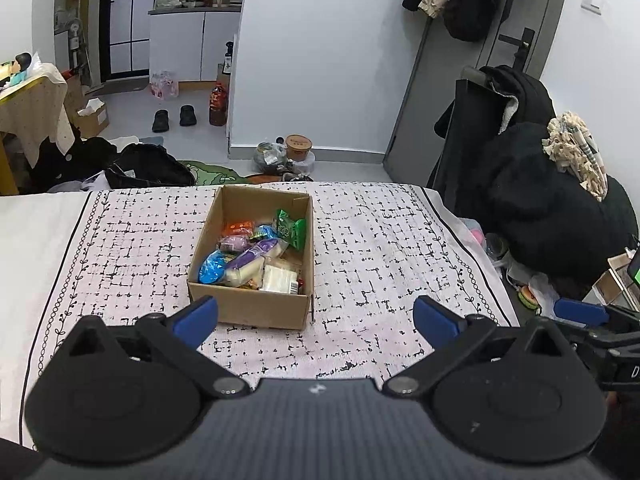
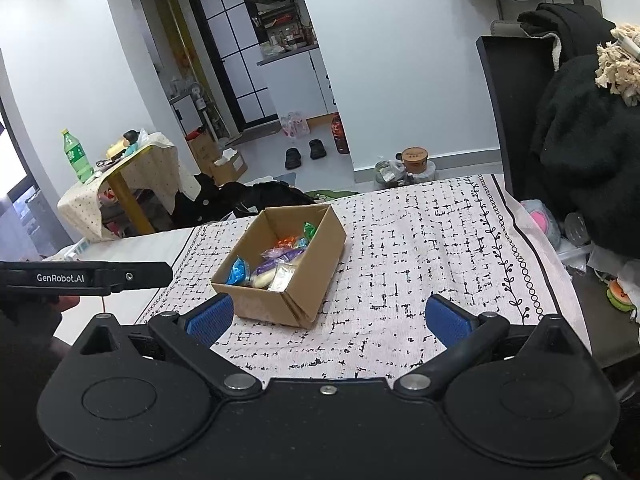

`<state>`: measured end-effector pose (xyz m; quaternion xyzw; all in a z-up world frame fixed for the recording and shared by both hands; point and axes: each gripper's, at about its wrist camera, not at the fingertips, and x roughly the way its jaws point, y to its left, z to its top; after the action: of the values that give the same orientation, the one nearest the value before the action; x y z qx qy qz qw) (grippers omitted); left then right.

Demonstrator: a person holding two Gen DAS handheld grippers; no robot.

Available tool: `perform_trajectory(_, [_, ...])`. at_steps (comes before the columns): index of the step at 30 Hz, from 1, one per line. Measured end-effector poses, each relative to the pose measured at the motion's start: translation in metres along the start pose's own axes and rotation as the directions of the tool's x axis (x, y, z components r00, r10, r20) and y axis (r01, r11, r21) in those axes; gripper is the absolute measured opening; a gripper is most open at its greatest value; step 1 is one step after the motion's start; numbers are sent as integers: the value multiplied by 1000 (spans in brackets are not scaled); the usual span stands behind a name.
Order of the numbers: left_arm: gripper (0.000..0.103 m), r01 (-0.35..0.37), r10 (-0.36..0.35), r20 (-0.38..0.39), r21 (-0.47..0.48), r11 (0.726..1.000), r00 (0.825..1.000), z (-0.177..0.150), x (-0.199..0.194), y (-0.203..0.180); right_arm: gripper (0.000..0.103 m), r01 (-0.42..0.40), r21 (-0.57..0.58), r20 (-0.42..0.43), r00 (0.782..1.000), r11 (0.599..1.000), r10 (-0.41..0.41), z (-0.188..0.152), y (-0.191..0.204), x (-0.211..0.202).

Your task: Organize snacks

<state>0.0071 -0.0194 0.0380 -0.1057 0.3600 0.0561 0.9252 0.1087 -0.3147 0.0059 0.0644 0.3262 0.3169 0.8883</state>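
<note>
Room: white walls, grey door (image 1: 448, 80), floor clutter lying beyond.
Bed cover (image 1: 360, 248): patterned cloth carrying everything.
Cardboard box (image 1: 256, 308): sitting mid-cover toward the far edge, long axis running away from the grippers.
Snacks (image 1: 256, 256): lying heaped inside; lower packets partly hidden.
Left gripper (image 1: 316, 316): hovering wide, empty.
Right gripper (image 2: 328, 318): hovering wide, empty.

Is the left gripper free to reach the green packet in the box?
Probably yes: the left gripper is open and empty, the cardboard box is open-topped, and the green packet lies uncovered on top.
</note>
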Motion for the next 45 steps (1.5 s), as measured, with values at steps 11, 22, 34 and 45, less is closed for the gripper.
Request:
perform_trajectory(11, [103, -17, 17, 6, 10, 1000, 1000, 0, 0, -2, 103, -5, -16, 4, 1000, 1000, 5, 0, 3, -2])
perform_trajectory(22, [103, -29, 28, 13, 16, 999, 1000, 1, -2, -3, 103, -3, -16, 5, 1000, 1000, 3, 0, 4, -2])
perform_trajectory(34, [103, -29, 29, 9, 21, 999, 1000, 0, -2, -4, 103, -3, -13, 6, 1000, 1000, 3, 0, 4, -3])
perform_trajectory(45, [103, -32, 32, 11, 23, 999, 999, 0, -2, -4, 103, -3, -12, 5, 1000, 1000, 3, 0, 4, -3])
